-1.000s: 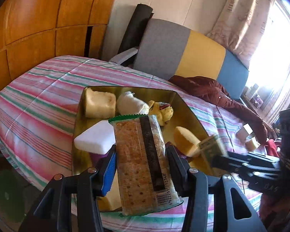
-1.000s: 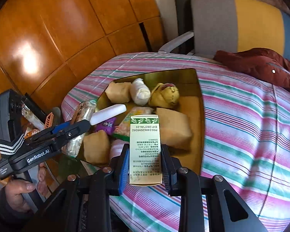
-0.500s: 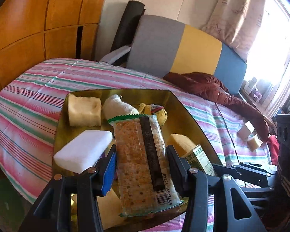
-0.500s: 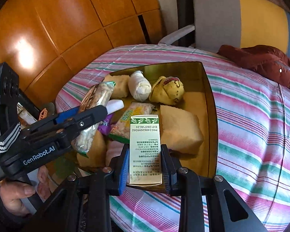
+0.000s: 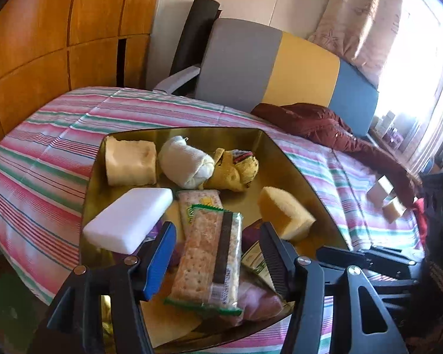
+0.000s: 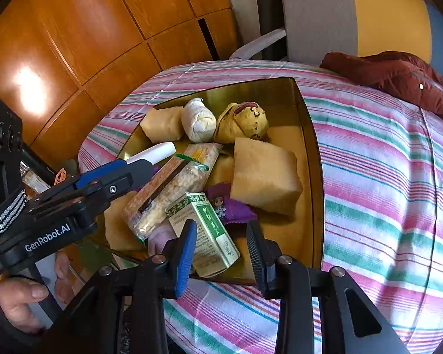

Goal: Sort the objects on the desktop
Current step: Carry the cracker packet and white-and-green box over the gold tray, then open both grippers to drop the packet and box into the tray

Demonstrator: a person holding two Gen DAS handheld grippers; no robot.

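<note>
A gold tray [image 5: 283, 153] [image 6: 307, 135] on the striped table holds several items. My left gripper [image 5: 217, 255] is open over the tray's near end; a cracker packet [image 5: 209, 253] lies loose between its fingers on the pile. It also shows in the right wrist view [image 6: 162, 194]. My right gripper [image 6: 221, 246] is open; a green and white box [image 6: 206, 230] lies in the tray between its fingers, tilted. Other items are a white block [image 5: 130, 218], a yellow sponge [image 5: 283, 212] [image 6: 262, 174], a white rolled sock [image 5: 186, 165] and a yellow plush [image 5: 236, 168].
A striped pink and green cloth [image 6: 384, 177] covers the table. A dark red jacket [image 5: 325, 124] lies at the far right edge by a grey, yellow and blue chair [image 5: 280, 67]. Wooden panels [image 6: 73, 44] stand to the left. Two small blocks [image 5: 387, 197] sit on the cloth at right.
Both grippers opened over the tray. The cracker packet dropped from the left gripper and the green box from the right one; both now lie in the tray.
</note>
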